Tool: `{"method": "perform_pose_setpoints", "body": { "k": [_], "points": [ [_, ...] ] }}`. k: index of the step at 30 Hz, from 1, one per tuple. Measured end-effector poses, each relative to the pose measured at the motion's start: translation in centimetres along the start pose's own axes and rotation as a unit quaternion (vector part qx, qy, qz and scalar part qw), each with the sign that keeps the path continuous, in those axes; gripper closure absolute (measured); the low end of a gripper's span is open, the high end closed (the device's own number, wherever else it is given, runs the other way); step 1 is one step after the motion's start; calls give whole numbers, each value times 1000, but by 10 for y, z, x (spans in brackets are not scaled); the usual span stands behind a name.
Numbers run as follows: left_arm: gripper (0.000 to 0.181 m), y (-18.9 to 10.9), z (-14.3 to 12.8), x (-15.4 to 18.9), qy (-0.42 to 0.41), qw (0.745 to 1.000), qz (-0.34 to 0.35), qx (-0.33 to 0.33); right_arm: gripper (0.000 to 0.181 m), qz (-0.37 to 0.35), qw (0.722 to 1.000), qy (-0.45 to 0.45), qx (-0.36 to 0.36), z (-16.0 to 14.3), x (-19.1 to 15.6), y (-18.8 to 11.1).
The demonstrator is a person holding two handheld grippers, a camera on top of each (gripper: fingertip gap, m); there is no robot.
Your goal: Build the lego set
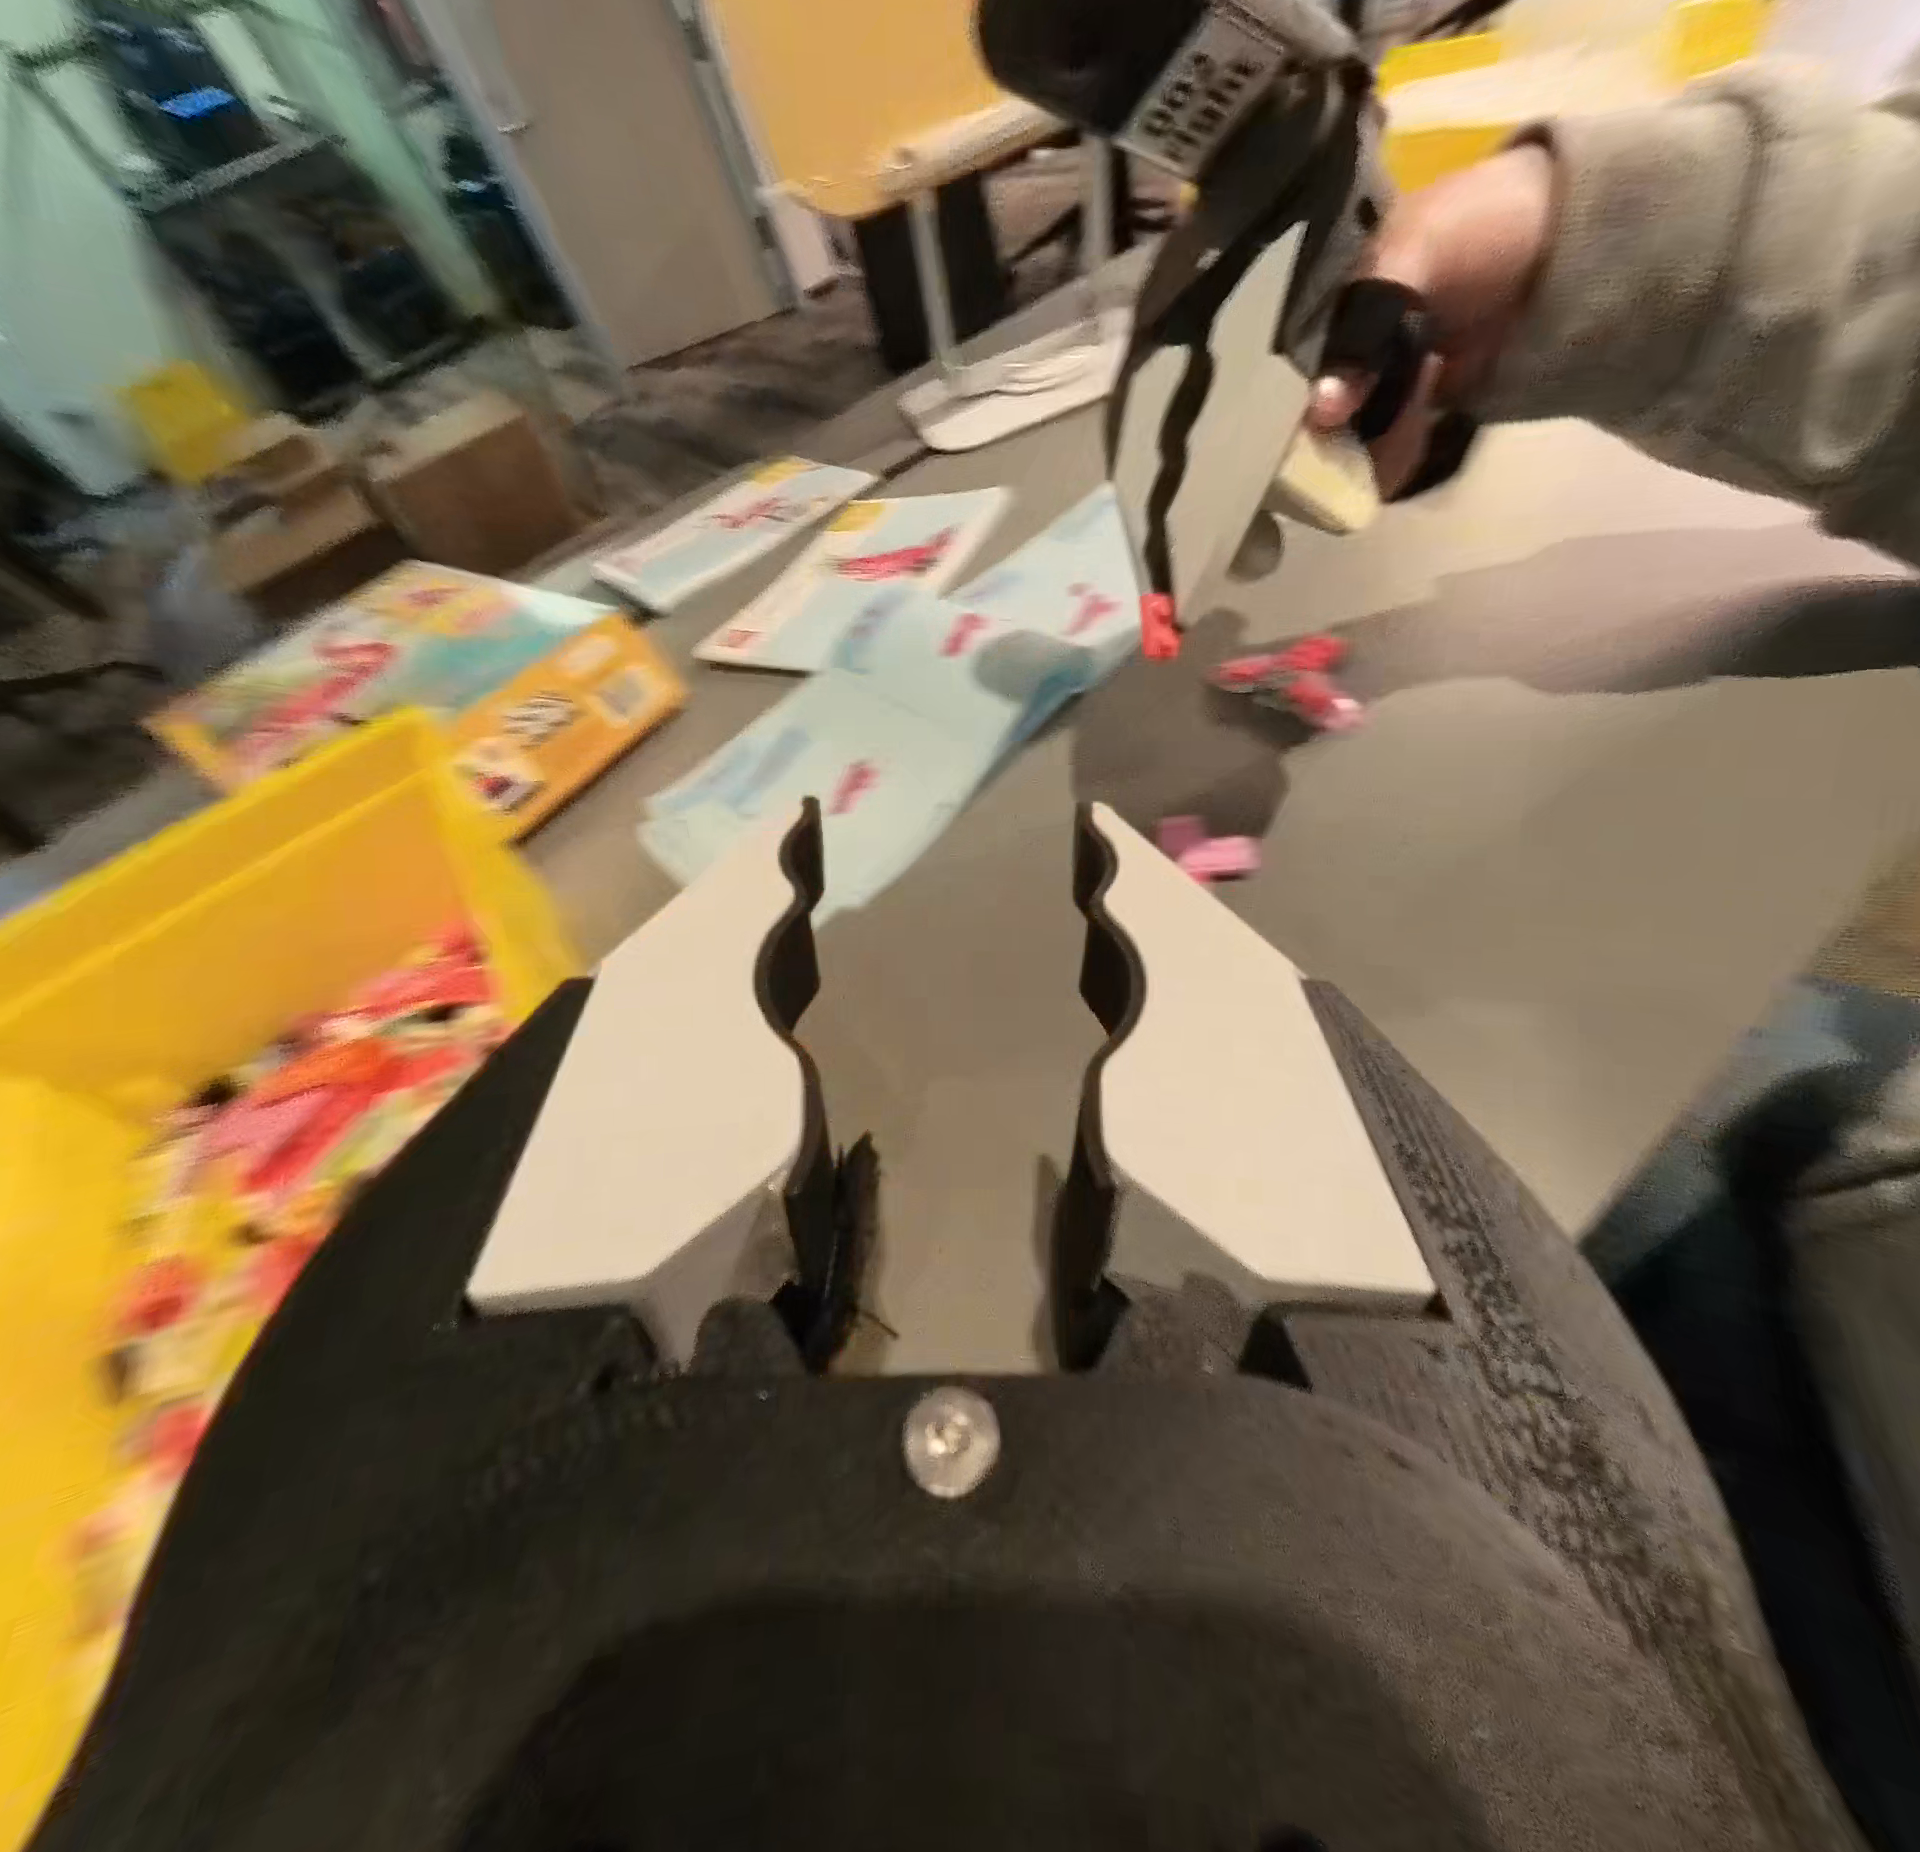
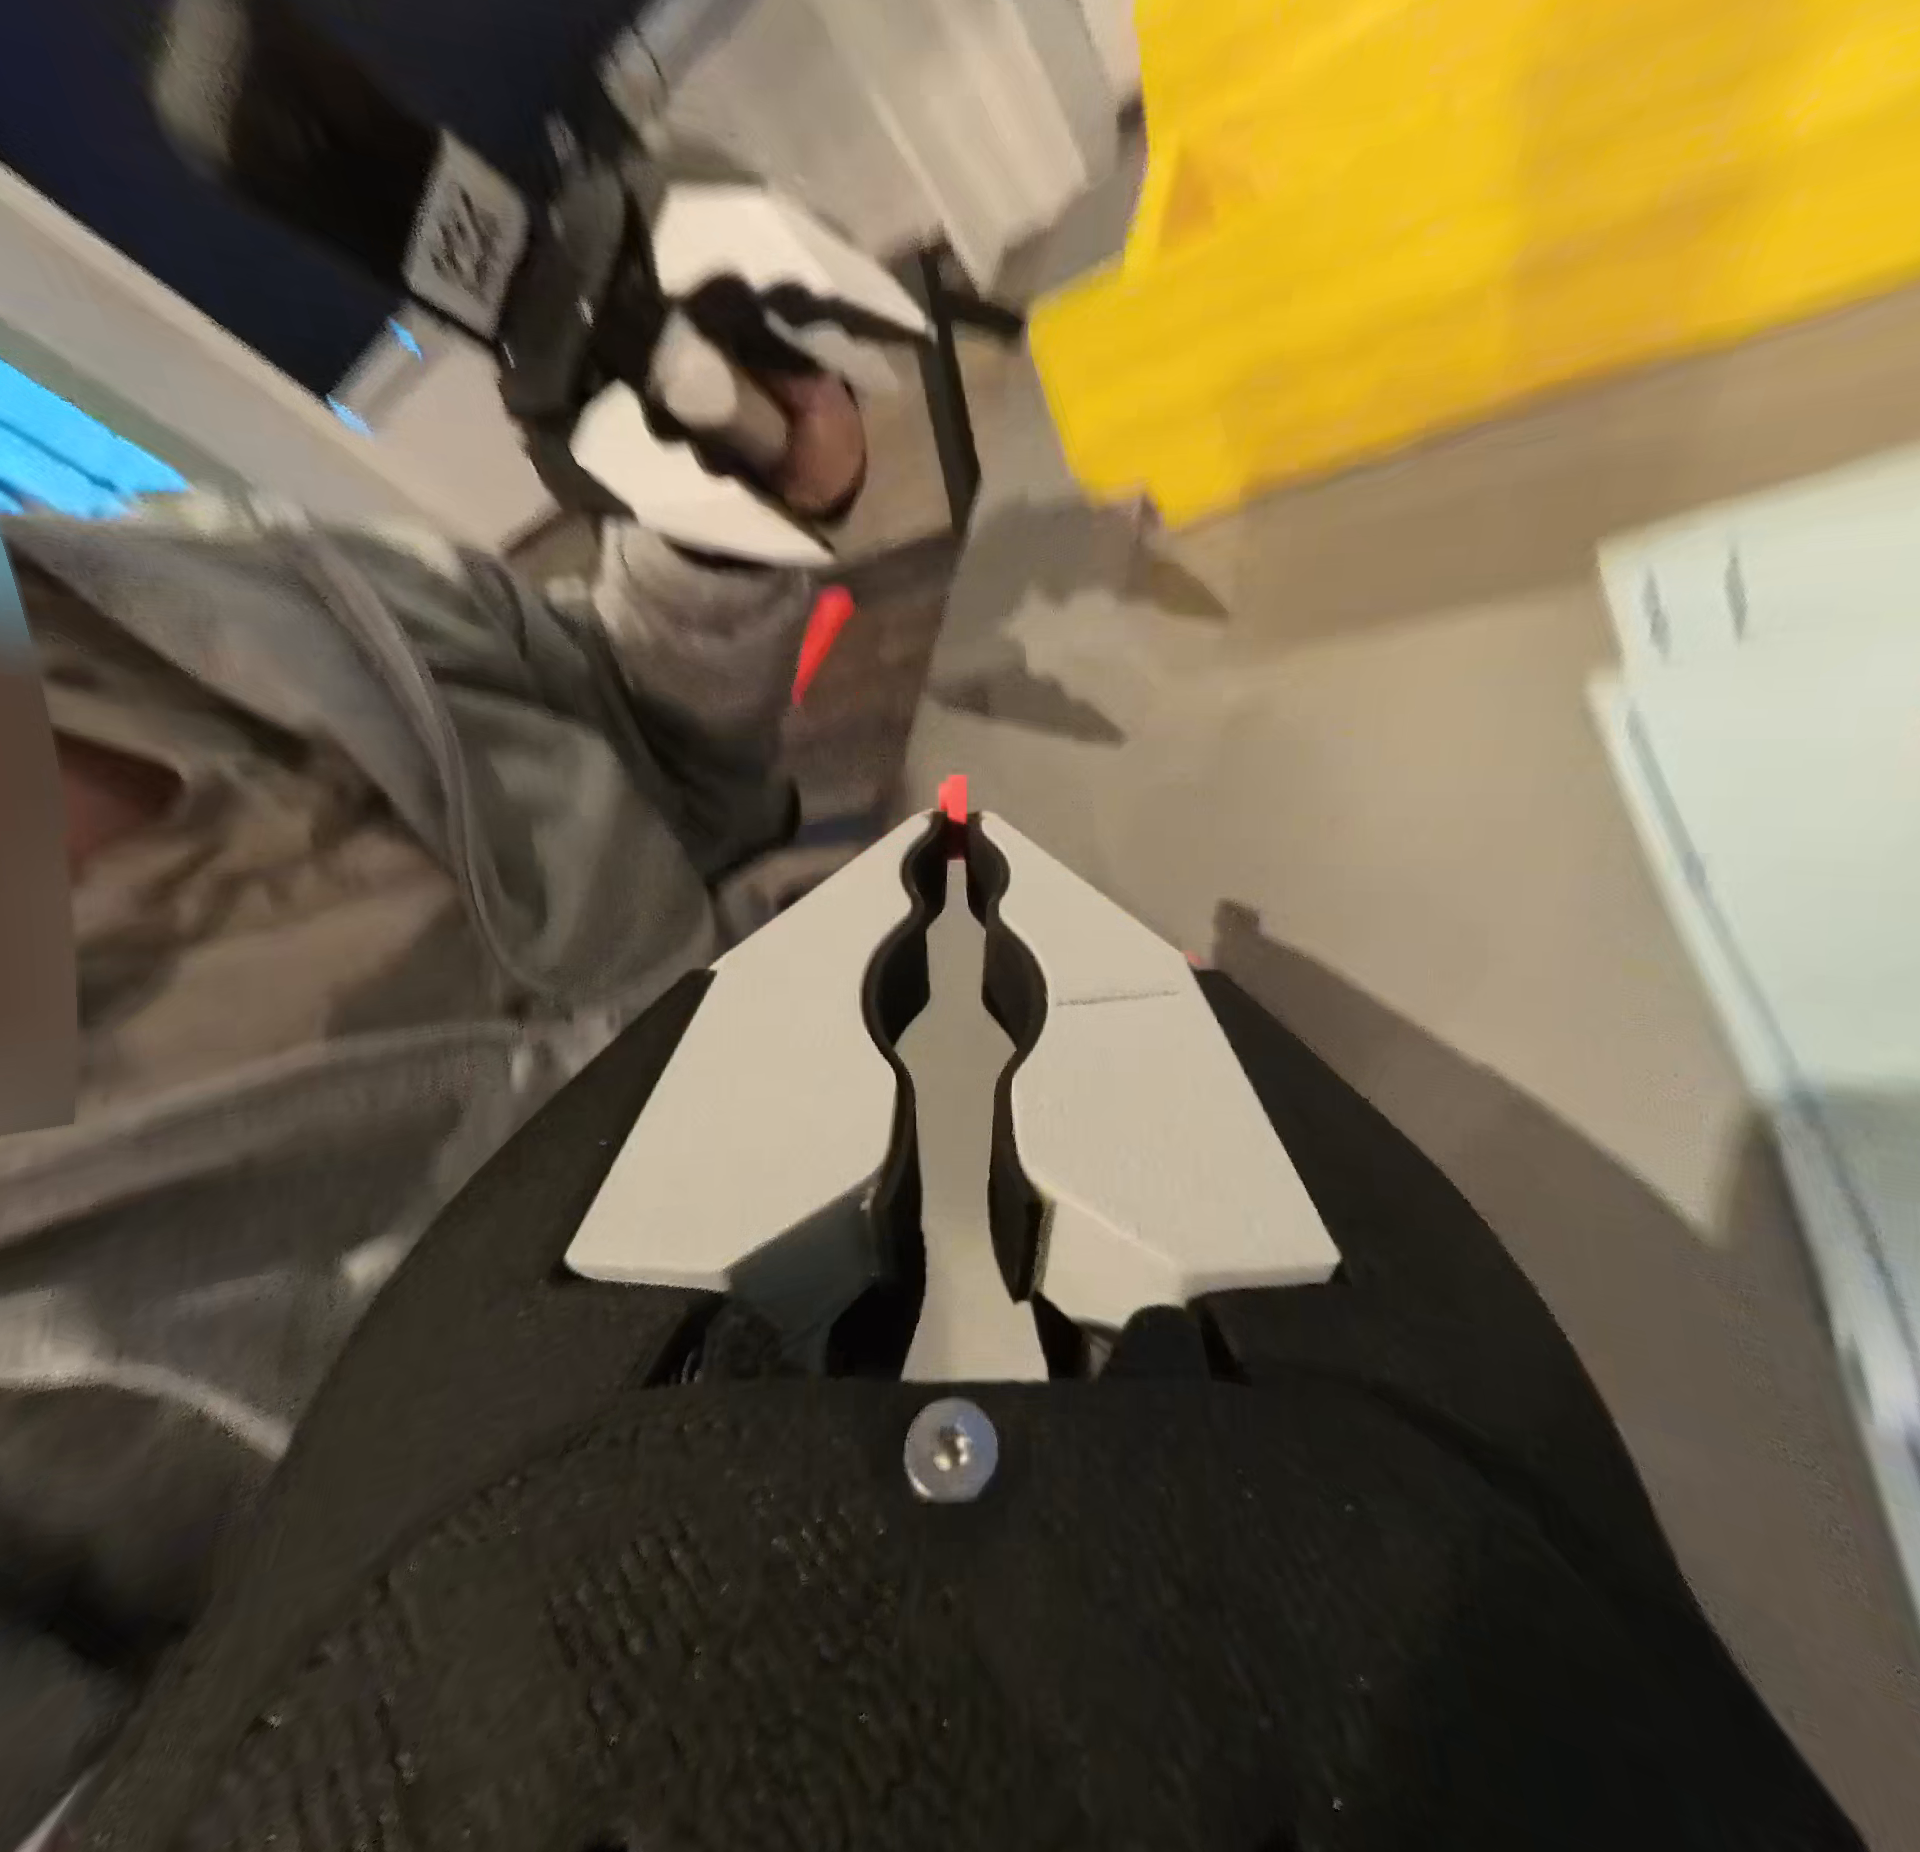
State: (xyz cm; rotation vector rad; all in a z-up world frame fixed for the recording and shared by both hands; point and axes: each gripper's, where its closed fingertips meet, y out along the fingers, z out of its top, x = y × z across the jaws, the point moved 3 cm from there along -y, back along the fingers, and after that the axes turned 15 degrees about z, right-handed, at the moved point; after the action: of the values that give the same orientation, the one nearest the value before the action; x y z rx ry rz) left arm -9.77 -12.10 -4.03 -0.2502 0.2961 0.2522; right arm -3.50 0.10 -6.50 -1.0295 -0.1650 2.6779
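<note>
Right gripper (image 2: pixel 953 826) tips around red brick (image 2: pixel 953 796)

Even indoor light, soft shadows; heavy motion blur, esp. right view; fisheye edges.

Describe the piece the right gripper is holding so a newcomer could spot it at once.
Start at the grey table and find the right gripper pointing down at it beyond the open booklets. Pinched at its tips is a small red brick, held in the air, unlike the pink pieces lying nearby.
</note>
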Motion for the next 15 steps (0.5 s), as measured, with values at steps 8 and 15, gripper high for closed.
{"method": "perform_pose_setpoints", "body": {
  "k": [8,15],
  "points": [
    [133,39,-37,88,-53,991,-100,-72,180,-28,949,123,-290,-102,6,-27],
    [134,69,-60,106,-43,982,-124,-138,180,-4,891,133,-434,-110,30,-19]
  ]
}}
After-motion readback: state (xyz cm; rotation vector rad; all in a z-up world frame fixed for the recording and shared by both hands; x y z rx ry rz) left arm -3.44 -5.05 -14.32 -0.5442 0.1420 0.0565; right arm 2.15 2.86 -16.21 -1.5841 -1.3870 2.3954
